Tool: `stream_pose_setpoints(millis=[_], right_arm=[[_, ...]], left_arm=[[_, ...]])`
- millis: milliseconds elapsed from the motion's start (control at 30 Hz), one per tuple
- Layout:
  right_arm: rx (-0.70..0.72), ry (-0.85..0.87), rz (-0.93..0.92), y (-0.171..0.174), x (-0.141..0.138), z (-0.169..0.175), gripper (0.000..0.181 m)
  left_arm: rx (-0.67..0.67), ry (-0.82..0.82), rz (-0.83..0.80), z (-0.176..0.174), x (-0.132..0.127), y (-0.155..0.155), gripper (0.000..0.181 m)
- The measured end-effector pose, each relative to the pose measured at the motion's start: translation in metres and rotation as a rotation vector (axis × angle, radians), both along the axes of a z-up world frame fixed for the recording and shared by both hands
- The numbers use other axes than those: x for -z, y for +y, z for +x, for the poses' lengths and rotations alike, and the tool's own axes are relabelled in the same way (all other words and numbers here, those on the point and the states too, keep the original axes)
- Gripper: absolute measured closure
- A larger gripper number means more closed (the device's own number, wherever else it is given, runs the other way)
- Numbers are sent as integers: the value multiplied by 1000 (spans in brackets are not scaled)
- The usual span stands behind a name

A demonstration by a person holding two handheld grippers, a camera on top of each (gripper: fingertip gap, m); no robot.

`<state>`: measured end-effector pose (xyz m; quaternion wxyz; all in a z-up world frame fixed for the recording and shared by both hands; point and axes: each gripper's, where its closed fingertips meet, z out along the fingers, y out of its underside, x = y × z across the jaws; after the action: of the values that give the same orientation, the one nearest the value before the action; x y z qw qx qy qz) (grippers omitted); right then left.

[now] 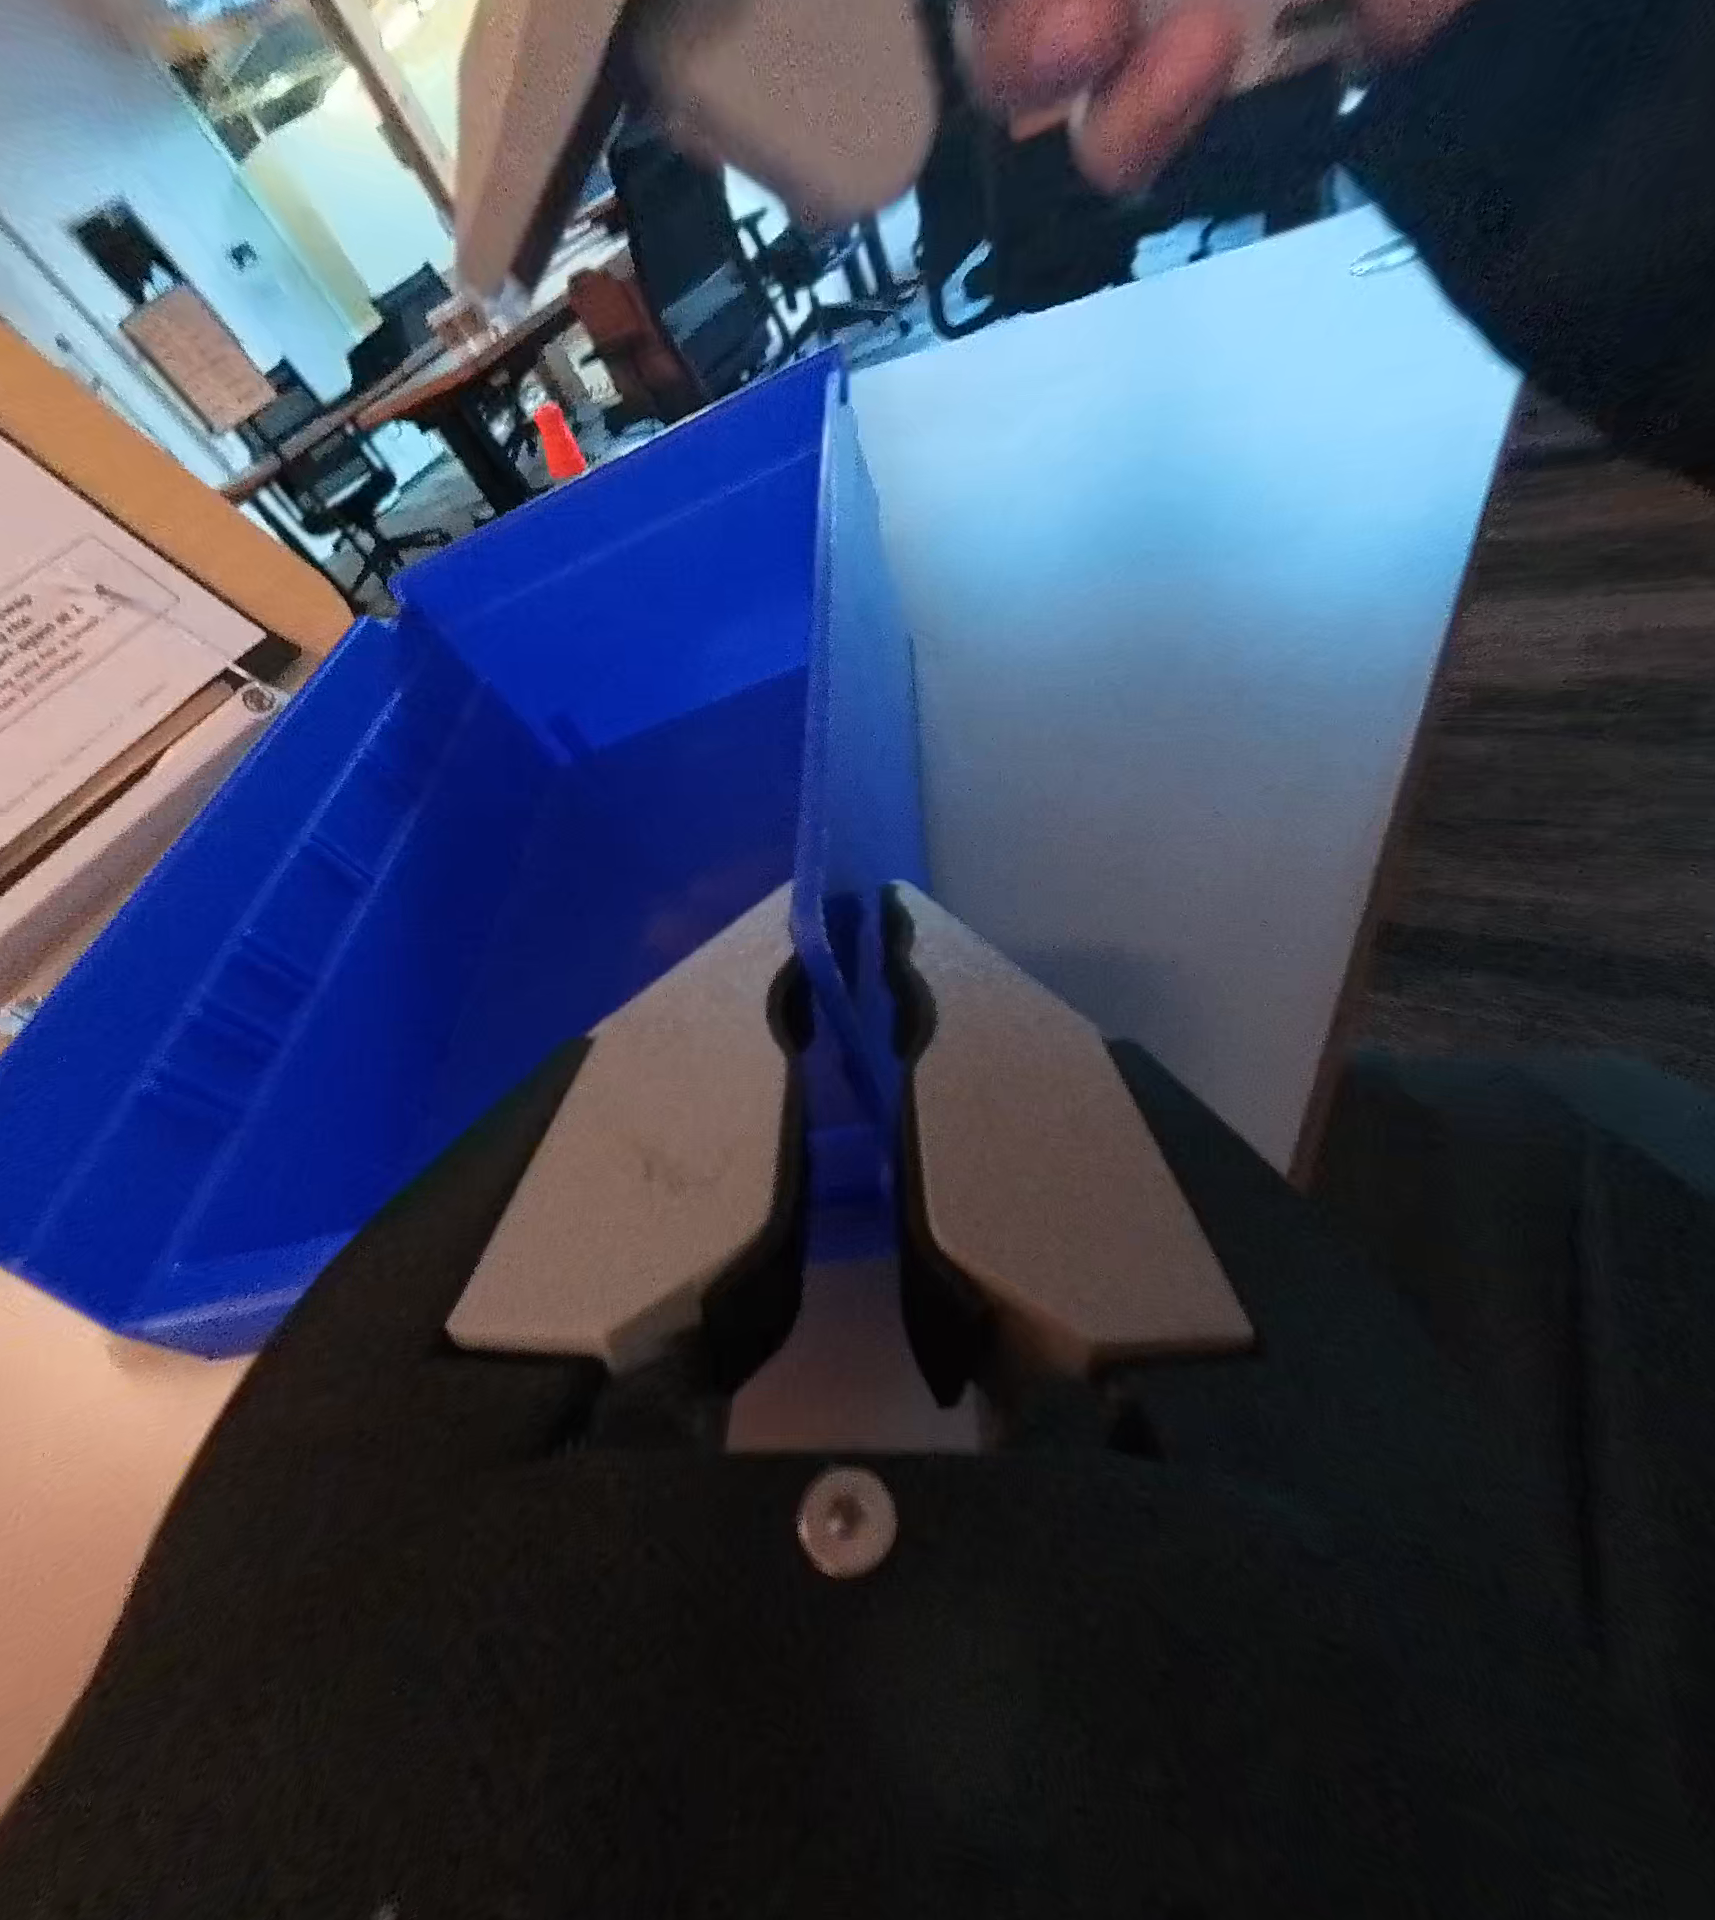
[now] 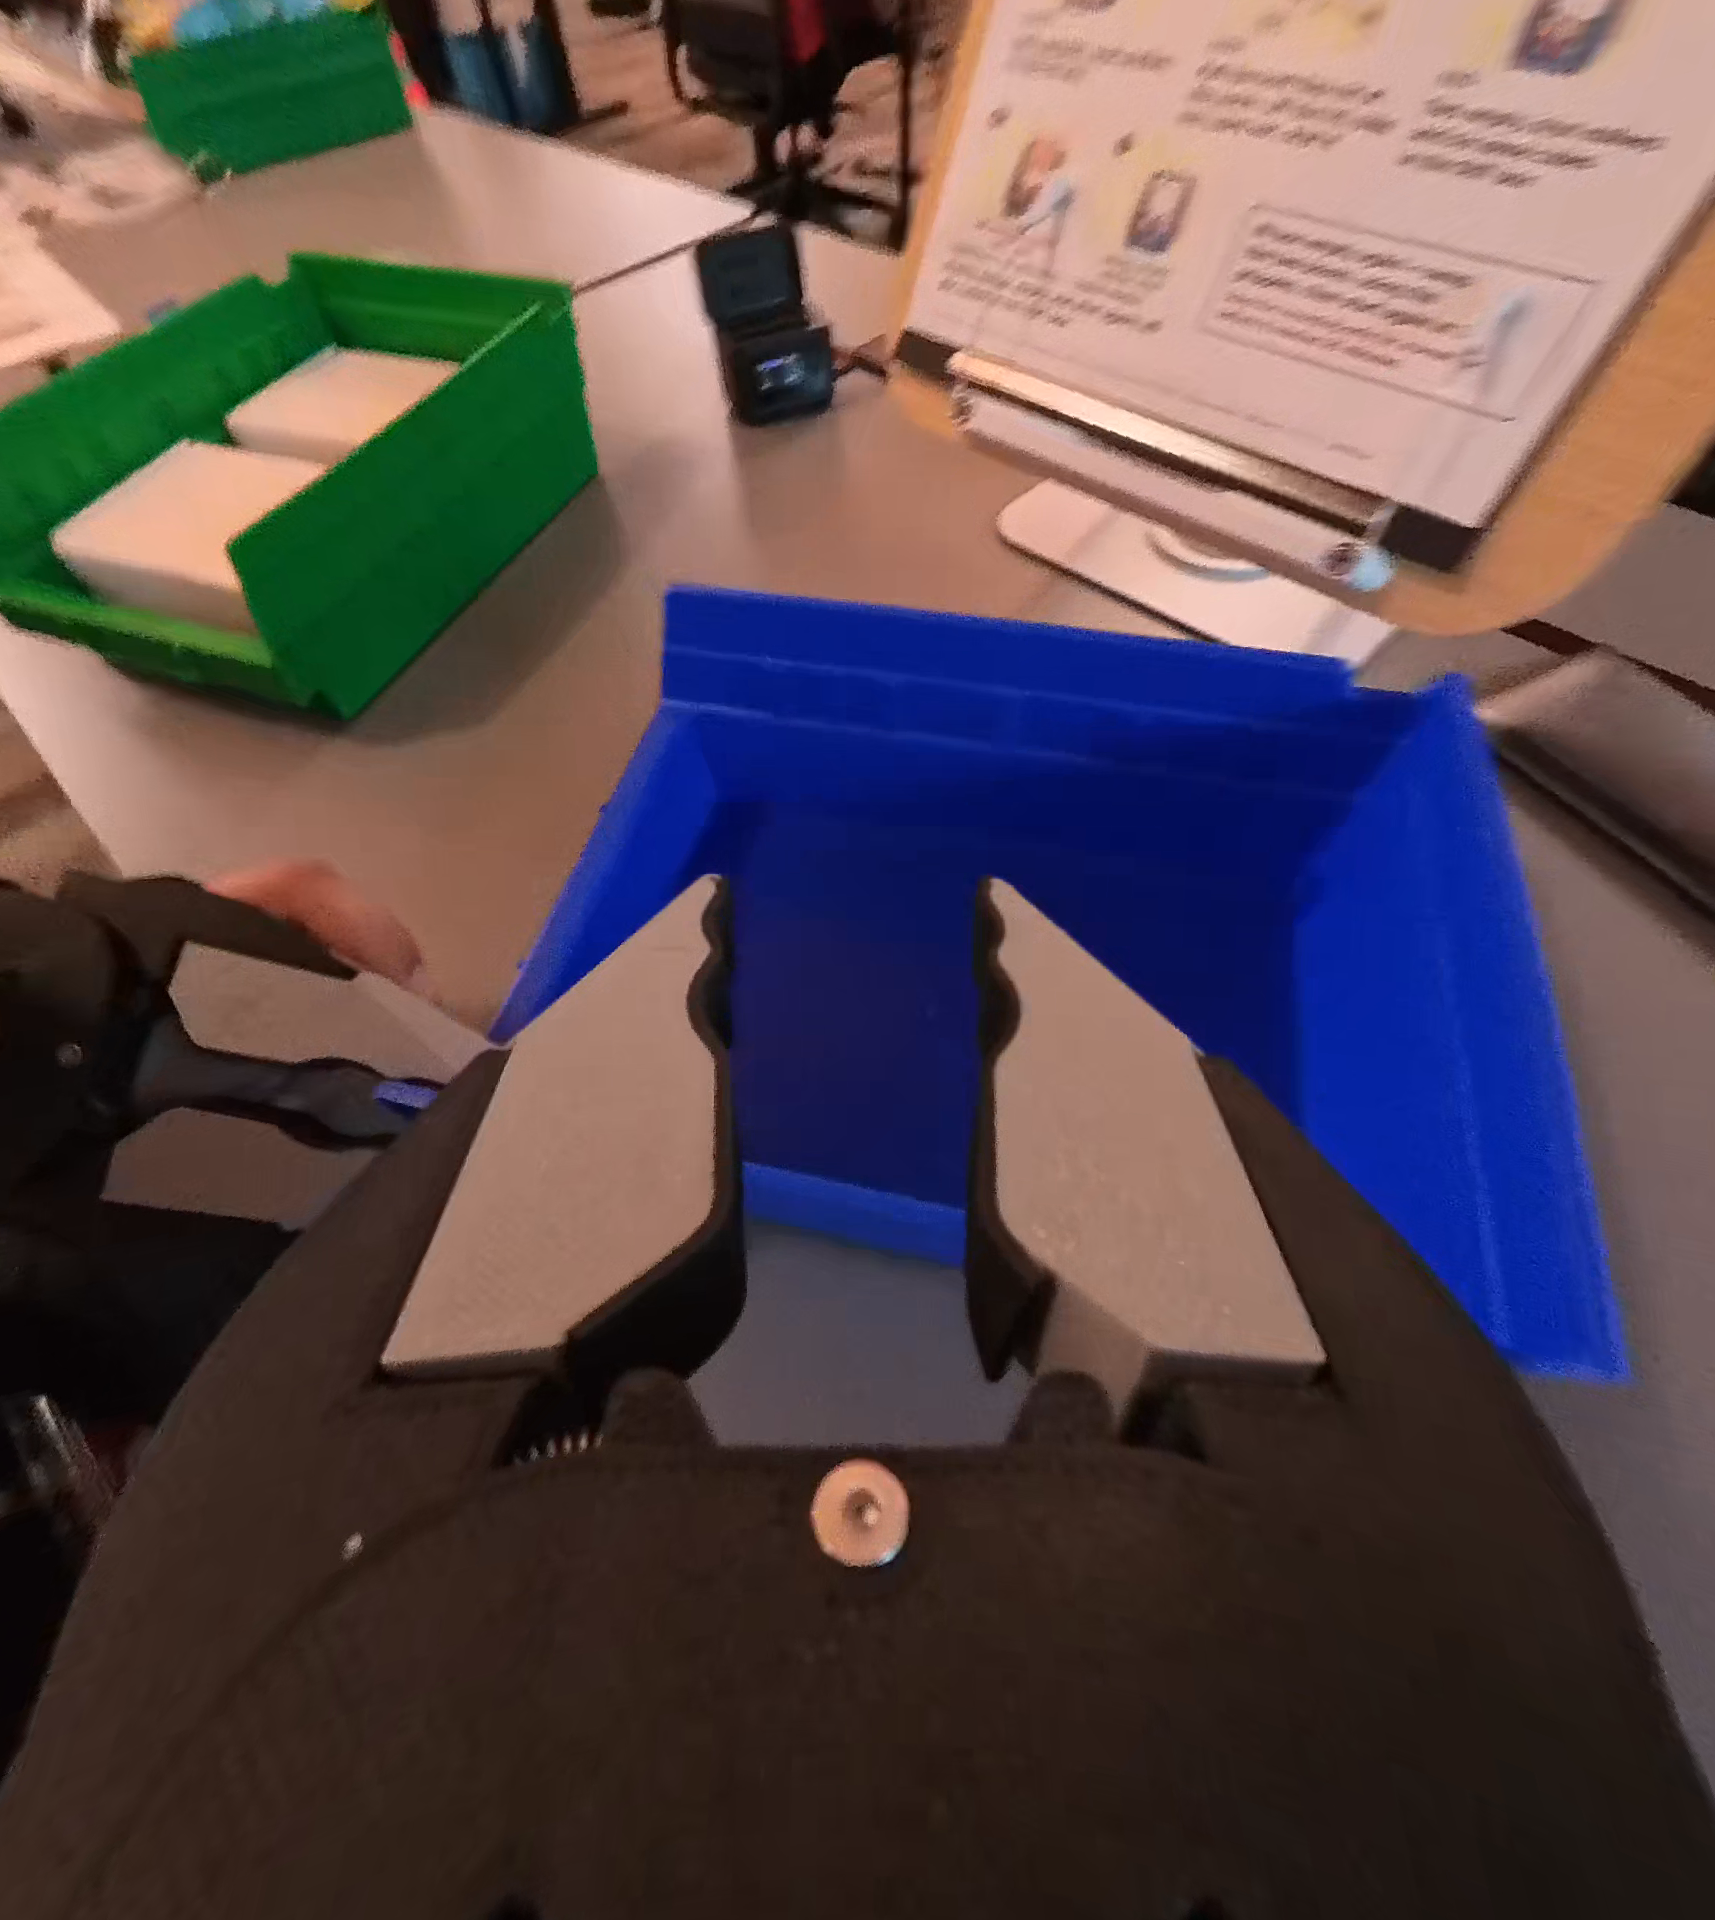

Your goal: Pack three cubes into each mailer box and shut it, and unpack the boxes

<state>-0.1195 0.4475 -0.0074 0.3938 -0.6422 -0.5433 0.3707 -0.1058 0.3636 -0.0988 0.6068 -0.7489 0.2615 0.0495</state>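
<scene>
A blue bin [image 1: 520, 831] stands open on the table, and what shows of its inside holds nothing. My left gripper [image 1: 848, 904] is shut on the bin's side wall, pinching the top edge. In the right wrist view the same blue bin [image 2: 1404, 1039] lies just ahead, and my right gripper [image 2: 848, 894] is open and empty over its near end. The left gripper [image 2: 385, 1101] shows there at the bin's left wall. Two white closed mailer boxes [image 2: 167, 530] [image 2: 344, 400] sit in a green bin [image 2: 417, 540] at the far left. No cubes are in view.
A sign board on a stand [image 2: 1352, 260] rises behind the blue bin, and also shows in the left wrist view [image 1: 32, 644]. A small black device [image 2: 765, 322] sits beside it. A second green bin [image 2: 271, 94] is on a farther table. The grey table top [image 2: 365, 810] lies between the bins. My hands' fingertips stand some 12 centimetres from each other.
</scene>
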Motion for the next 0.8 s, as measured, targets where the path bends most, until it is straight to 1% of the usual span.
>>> stream_pose_setpoints(millis=[67,133,167,200,233,300,333,367,400,467,533,600,667,700,767,800], right_arm=[[-86,-45,14,-23,10,-17,135],[-204,-85,23,-54,20,-31,138],[-247,-111,37,-67,24,-36,141],[-269,-145,60,-75,30,-40,144],[-279,-176,83,-82,35,-44,147],[-300,-193,116,-97,38,-54,151],[-321,-194,123,-107,40,-59,153],[-346,-209,132,-117,43,-64,153],[-365,-237,152,-126,50,-67,153],[-373,-323,222,-134,68,-73,154],[-351,-463,298,-129,92,-69,160],[-340,-594,326,-120,111,-58,149],[-352,-643,306,-116,118,-47,145],[-337,-672,296,-109,119,-40,138],[-265,-750,308,-83,121,-17,123],[-223,-789,312,-68,120,-1,121]], left_arm=[[54,-28,-2,3,-6,-11,149],[97,-53,-4,-4,-19,-25,150],[109,-52,17,-12,-33,-31,150],[100,-52,72,-24,-53,-37,150],[102,-61,155,-34,-78,-45,152],[101,-109,328,-54,-125,-67,173],[74,-136,380,-67,-139,-75,181],[28,-156,401,-83,-147,-79,181],[-29,-163,387,-100,-146,-79,181],[-124,-145,312,-128,-132,-74,178],[-191,-127,231,-148,-116,-71,162],[-239,-94,190,-162,-106,-69,158],[-288,-61,185,-175,-103,-70,158],[-304,-50,179,-181,-101,-70,158],[-333,-21,166,-193,-99,-73,157],[-351,-4,160,-200,-97,-75,156]])
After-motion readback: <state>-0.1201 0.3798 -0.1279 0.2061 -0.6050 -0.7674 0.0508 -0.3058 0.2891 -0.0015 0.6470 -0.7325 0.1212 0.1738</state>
